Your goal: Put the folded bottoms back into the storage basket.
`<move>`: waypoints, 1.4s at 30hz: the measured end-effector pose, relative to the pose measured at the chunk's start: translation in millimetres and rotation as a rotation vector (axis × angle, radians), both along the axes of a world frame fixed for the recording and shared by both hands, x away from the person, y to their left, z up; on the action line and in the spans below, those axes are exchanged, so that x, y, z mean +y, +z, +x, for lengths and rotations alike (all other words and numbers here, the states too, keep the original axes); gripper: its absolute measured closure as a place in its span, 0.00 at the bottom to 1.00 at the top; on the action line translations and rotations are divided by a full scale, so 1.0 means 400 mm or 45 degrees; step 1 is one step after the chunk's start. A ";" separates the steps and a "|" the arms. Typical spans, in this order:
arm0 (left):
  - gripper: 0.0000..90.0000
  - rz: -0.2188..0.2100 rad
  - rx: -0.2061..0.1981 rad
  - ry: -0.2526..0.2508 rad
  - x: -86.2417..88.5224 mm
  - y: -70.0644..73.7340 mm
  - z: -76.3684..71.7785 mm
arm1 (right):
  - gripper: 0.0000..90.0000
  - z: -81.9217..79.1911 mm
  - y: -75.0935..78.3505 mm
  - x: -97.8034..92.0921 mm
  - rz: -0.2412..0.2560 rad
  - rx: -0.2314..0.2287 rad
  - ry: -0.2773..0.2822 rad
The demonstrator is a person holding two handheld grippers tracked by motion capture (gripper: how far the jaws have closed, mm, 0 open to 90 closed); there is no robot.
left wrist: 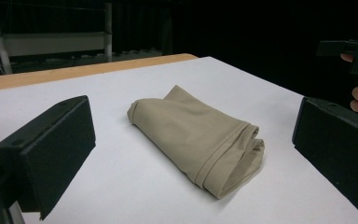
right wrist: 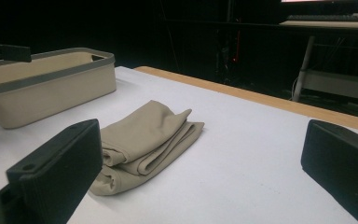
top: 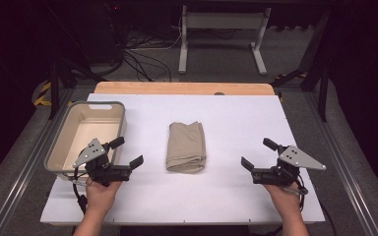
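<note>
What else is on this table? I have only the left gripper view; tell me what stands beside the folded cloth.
Observer: A beige bin stands at the left side of the table, apart from the cloth.
Operator: Report its contents.
Observer: Nothing; the part of its floor that shows in the high view is bare.
Operator: Give me the right gripper's state.
Observer: The right gripper has its fingers open, to the cloth's right, not touching it.
</note>
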State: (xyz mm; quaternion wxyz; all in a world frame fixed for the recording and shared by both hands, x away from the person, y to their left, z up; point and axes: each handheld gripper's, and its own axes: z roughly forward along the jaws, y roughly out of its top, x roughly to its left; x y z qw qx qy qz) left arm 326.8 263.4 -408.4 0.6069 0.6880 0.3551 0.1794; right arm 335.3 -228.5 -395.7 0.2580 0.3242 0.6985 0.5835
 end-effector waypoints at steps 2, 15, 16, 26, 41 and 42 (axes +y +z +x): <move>0.00 -0.002 0.001 0.001 0.001 0.000 0.000 | 0.00 0.000 0.000 0.002 -0.001 -0.001 0.004; 0.00 0.001 0.003 0.004 -0.001 0.002 -0.001 | 0.00 0.001 -0.001 0.010 0.003 0.007 0.018; 0.00 0.000 0.005 -0.001 -0.003 0.001 -0.001 | 0.00 0.001 -0.001 0.011 0.001 0.007 0.020; 0.00 0.004 0.011 -0.001 -0.005 0.000 0.000 | 0.00 0.001 0.000 0.012 0.001 0.007 0.022; 0.00 0.008 0.027 -0.015 -0.024 -0.001 0.003 | 0.00 0.001 0.000 0.015 -0.011 0.003 0.030; 0.00 0.013 0.029 -0.016 -0.025 -0.002 0.003 | 0.00 0.001 0.000 0.015 -0.011 0.004 0.029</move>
